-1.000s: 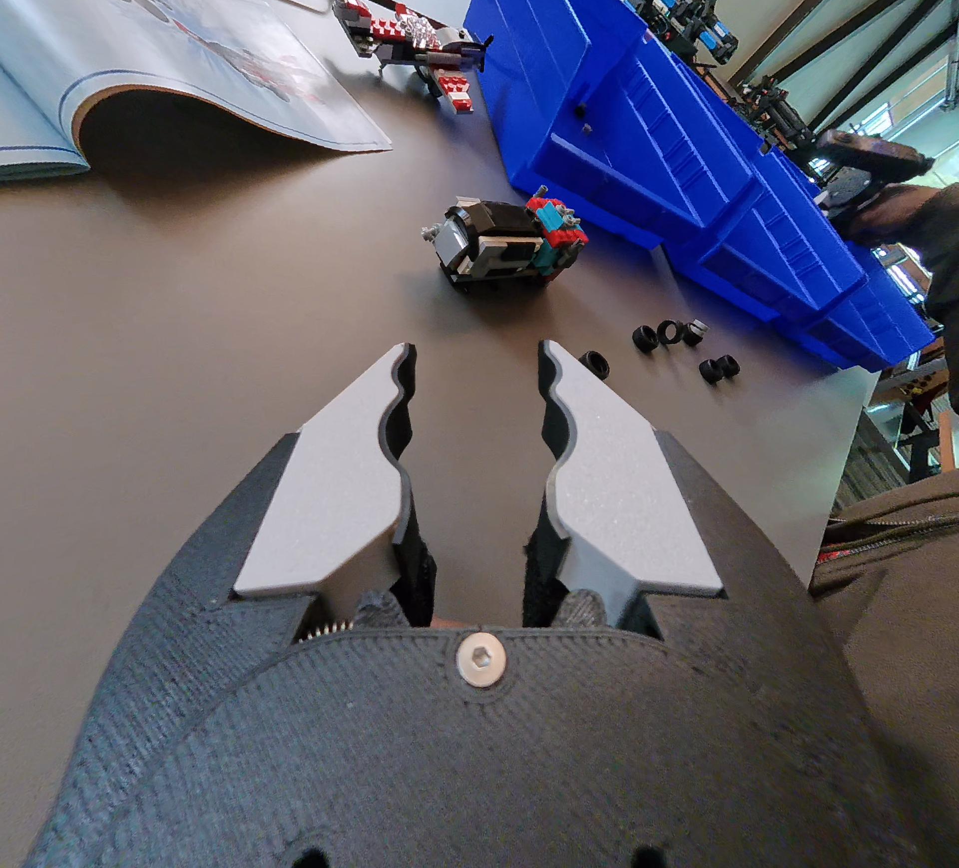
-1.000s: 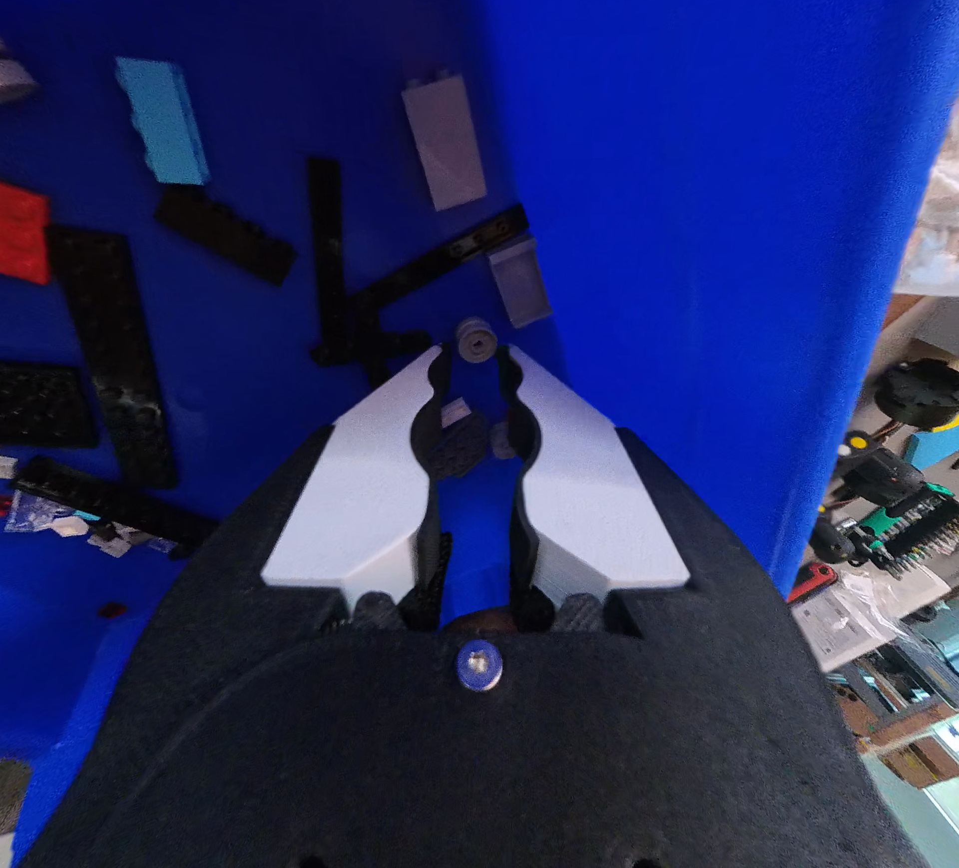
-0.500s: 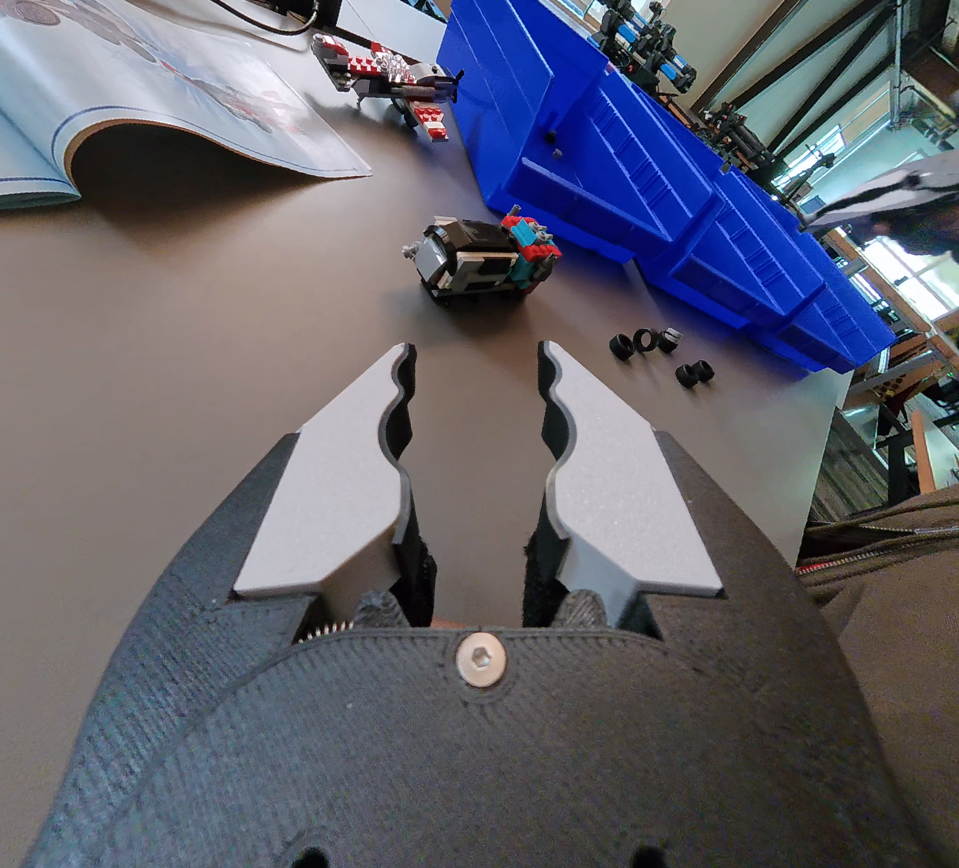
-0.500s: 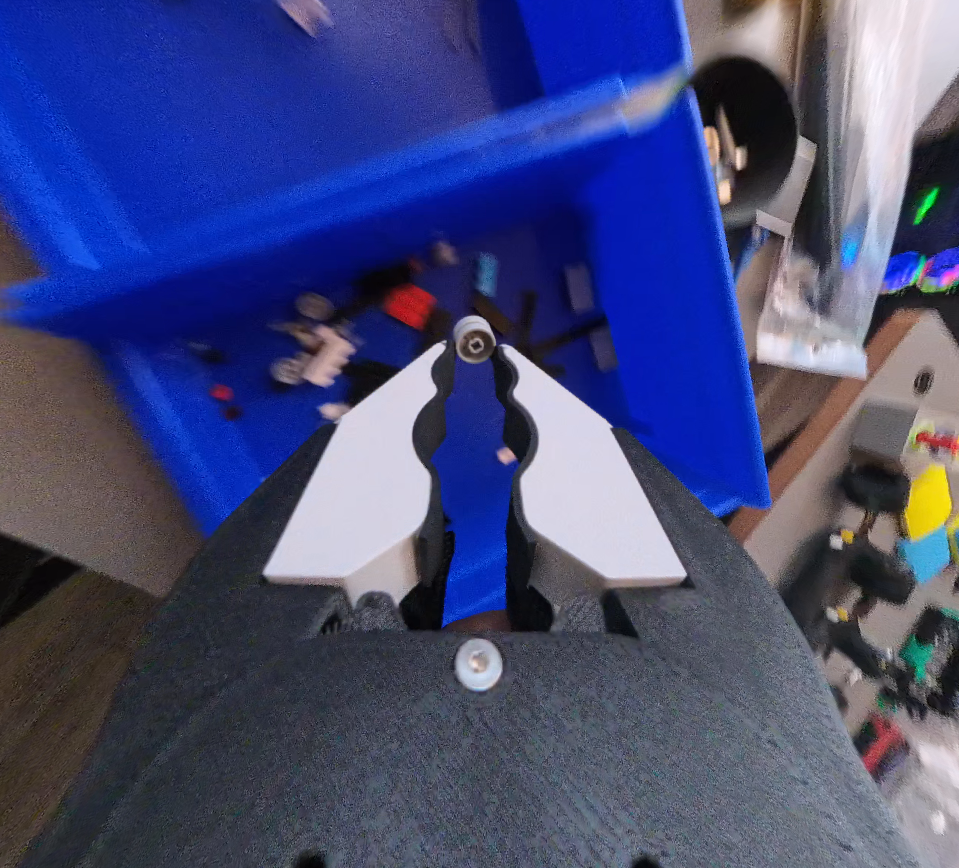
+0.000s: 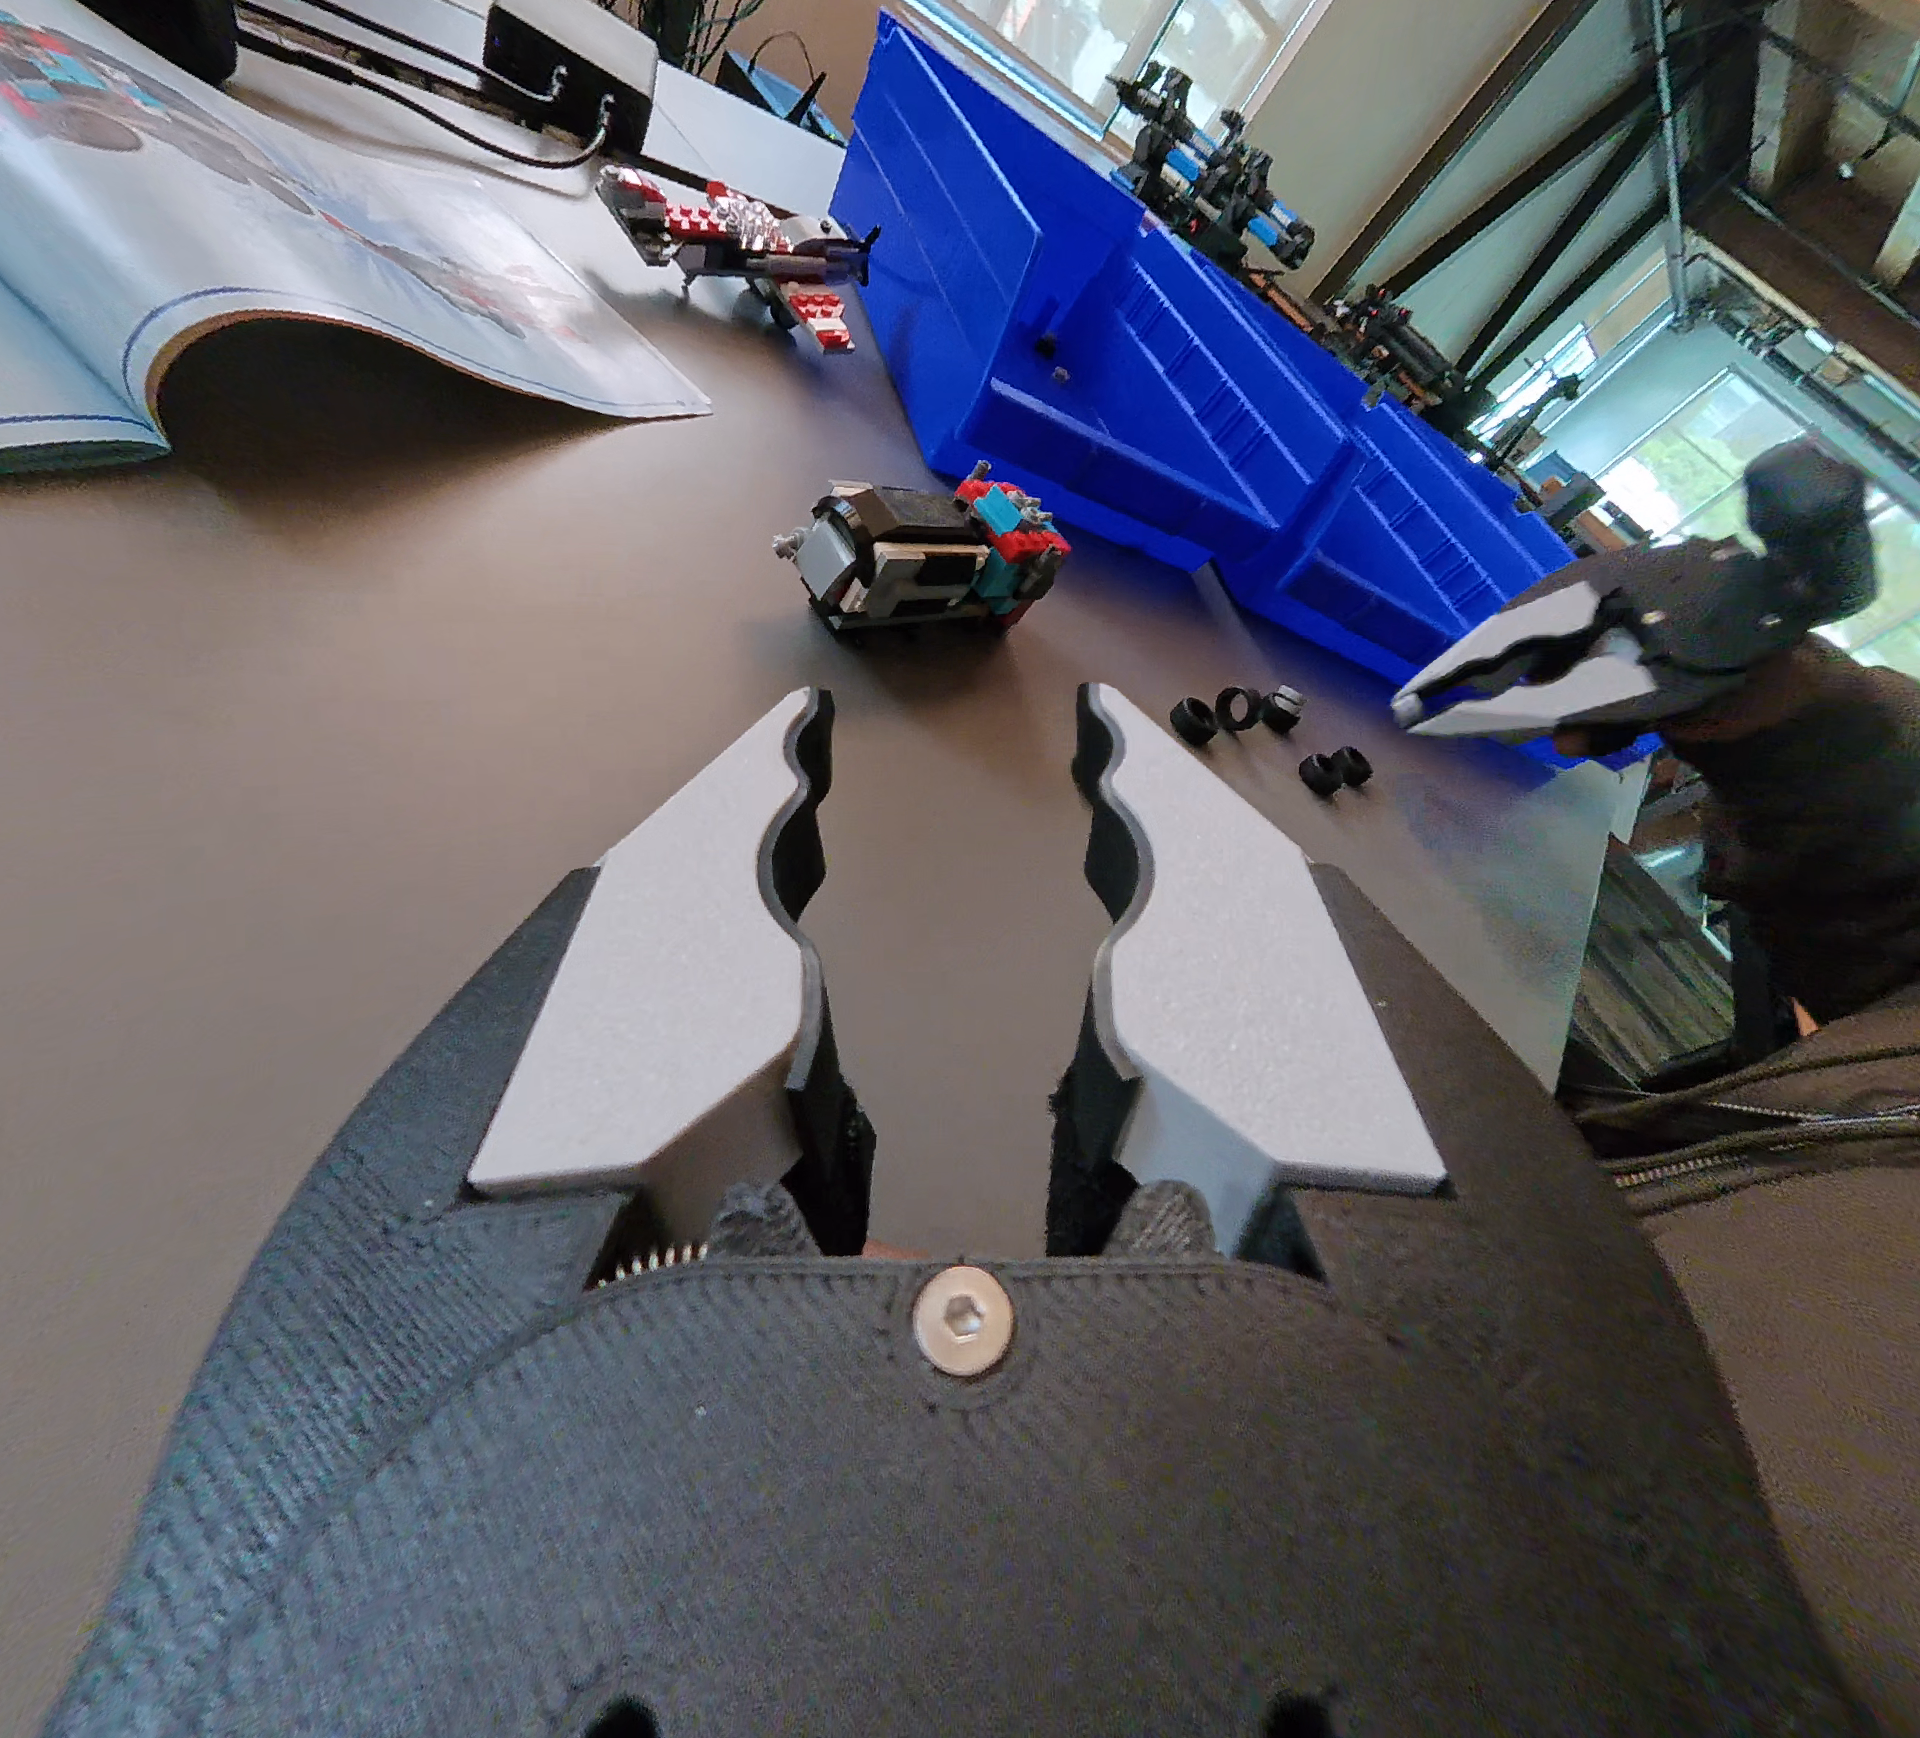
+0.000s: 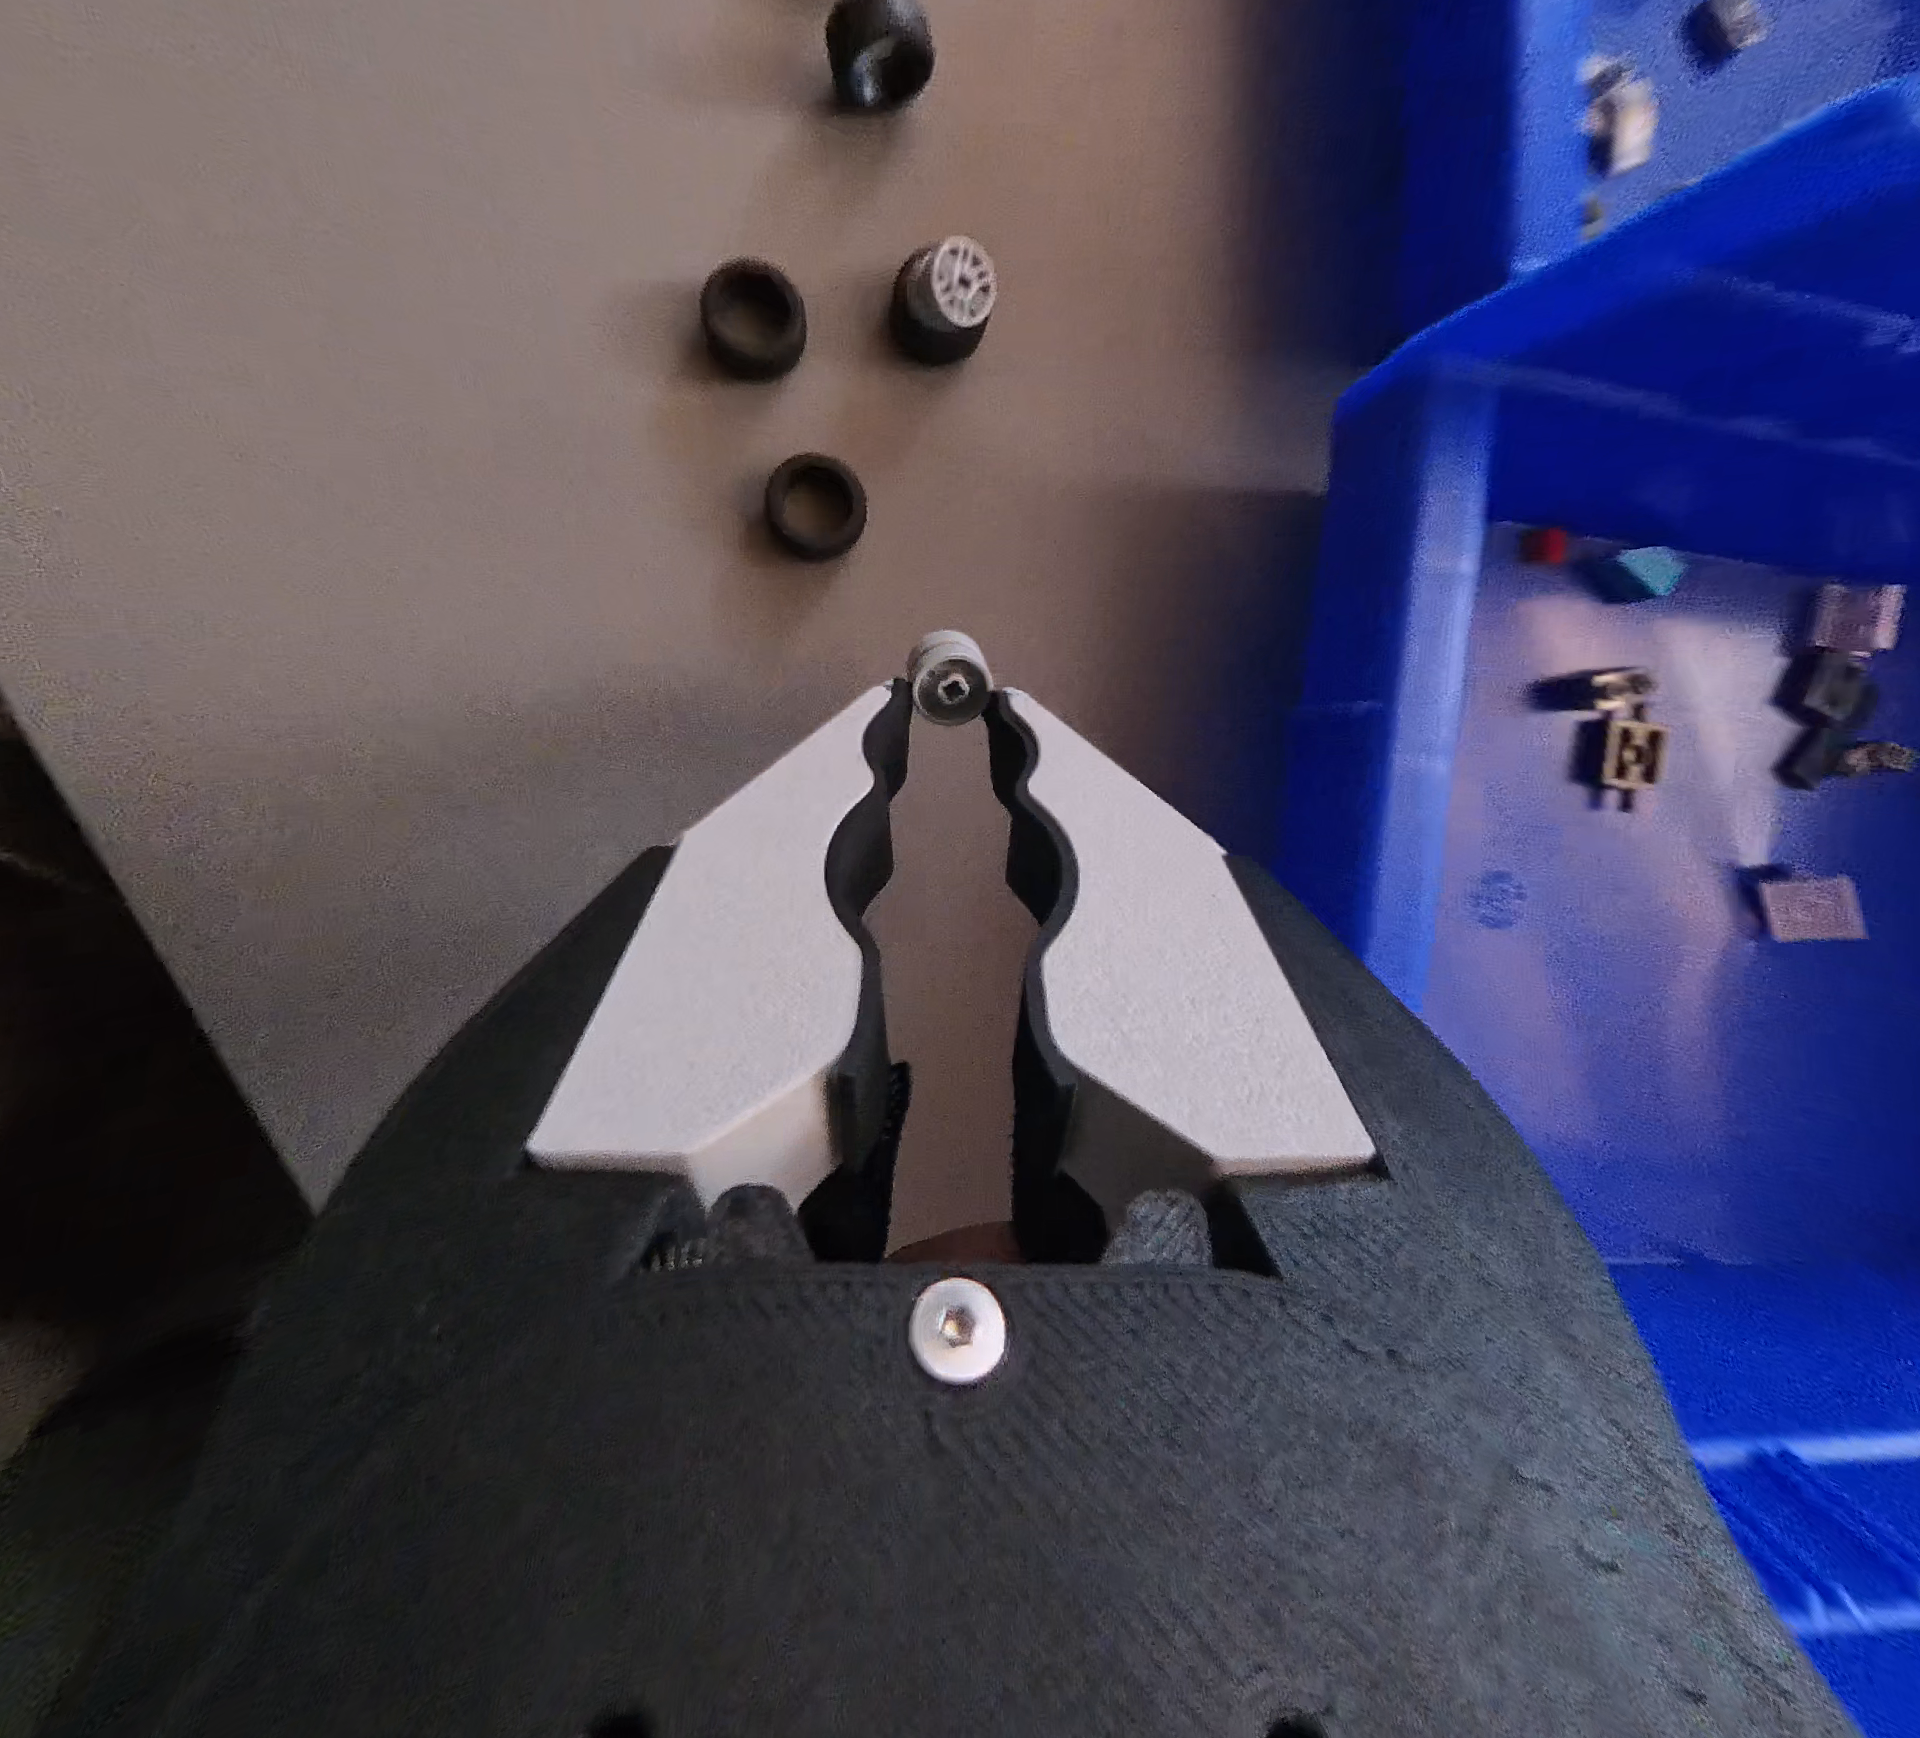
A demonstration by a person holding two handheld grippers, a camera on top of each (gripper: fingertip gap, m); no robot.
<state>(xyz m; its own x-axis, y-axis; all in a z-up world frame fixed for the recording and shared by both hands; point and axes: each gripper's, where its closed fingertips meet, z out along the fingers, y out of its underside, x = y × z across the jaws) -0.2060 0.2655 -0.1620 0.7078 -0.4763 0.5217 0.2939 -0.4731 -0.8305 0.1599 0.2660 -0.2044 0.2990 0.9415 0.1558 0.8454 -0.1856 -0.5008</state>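
My right gripper (image 6: 948, 696) is shut on a small grey wheel hub (image 6: 948, 689), pinched at the very fingertips, above the brown table near several small black tyres (image 6: 816, 506). One tyre has a grey hub in it (image 6: 943, 306). In the left wrist view the right gripper (image 5: 1408, 712) hovers just right of the tyres (image 5: 1236, 712). My left gripper (image 5: 951, 712) is open and empty over the table, pointing at a small brick-built vehicle (image 5: 925, 561) lying ahead of it.
Blue parts bins (image 5: 1143, 358) line the table's far side; in the right wrist view they (image 6: 1558, 441) hold loose bricks. An open booklet (image 5: 260, 265) lies at far left, a red and white brick model (image 5: 738, 239) behind. The table edge (image 5: 1590, 940) is at the right. About 35 cm separates my left fingertips from my right.
My right gripper has come out of the blue bin with the grey hub in its tips and now hangs over the table by the tyres. My left gripper stayed open and drew back slightly.
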